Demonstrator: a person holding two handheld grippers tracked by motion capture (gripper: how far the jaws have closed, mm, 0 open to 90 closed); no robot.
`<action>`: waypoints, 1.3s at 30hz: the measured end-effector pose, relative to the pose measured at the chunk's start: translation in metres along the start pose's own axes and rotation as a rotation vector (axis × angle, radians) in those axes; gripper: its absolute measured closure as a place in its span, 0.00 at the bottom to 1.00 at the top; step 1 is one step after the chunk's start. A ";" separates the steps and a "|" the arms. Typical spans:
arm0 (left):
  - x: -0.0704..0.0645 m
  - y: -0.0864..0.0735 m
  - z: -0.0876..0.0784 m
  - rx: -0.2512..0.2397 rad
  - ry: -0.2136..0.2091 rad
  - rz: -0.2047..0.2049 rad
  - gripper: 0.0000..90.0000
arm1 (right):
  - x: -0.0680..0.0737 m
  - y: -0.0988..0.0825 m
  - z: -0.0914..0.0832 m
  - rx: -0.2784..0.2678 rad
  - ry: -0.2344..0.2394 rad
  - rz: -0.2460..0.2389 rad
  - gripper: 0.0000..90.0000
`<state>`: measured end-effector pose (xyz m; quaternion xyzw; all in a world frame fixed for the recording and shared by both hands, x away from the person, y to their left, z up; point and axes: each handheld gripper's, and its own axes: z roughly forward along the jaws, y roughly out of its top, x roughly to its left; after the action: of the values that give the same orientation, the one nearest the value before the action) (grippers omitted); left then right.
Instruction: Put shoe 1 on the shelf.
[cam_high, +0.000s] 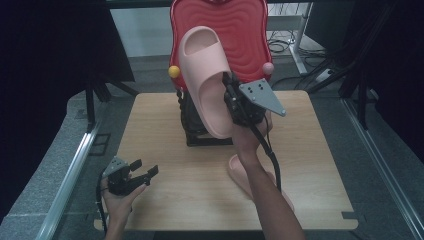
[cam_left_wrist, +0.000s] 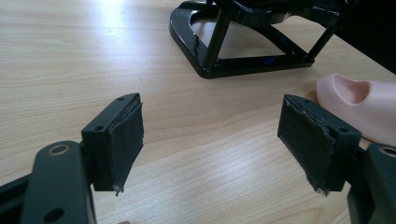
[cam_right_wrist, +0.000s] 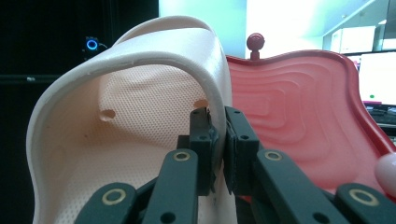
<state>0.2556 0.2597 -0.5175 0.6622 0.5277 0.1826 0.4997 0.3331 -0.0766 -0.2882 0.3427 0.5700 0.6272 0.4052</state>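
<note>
Two pink slippers: right gripper (cam_high: 231, 89) pinches one (cam_high: 202, 75) at twelve o'clock, the other (cam_high: 240, 172) lies flat; left gripper (cam_high: 144, 170) spread, empty.

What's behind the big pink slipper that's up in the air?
Behind the raised pink foam slipper, held by the right tool, stands a red wavy plastic rack on a black metal base. The slipper covers the rack's middle, so what is there stays hidden.

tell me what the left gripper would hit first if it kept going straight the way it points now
Probably the black stand. The left gripper is open over bare table, and its line runs across the wood to the stand's base. The pink slipper lying on the table sits off to the side of that line, though depth is hard to judge.
</note>
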 end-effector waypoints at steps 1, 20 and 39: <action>0.000 0.000 0.000 0.000 -0.002 0.001 0.25 | 0.001 0.001 0.002 -0.001 0.001 -0.001 0.92; -0.005 -0.003 0.007 0.023 -0.025 0.006 0.25 | 0.002 0.039 0.068 0.020 -0.054 -0.020 0.92; -0.008 -0.006 0.013 0.042 -0.041 0.024 0.24 | 0.008 0.061 0.140 0.077 -0.128 -0.071 0.92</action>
<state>0.2591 0.2461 -0.5254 0.6825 0.5128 0.1639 0.4943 0.4471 -0.0100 -0.2115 0.3768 0.5786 0.5668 0.4494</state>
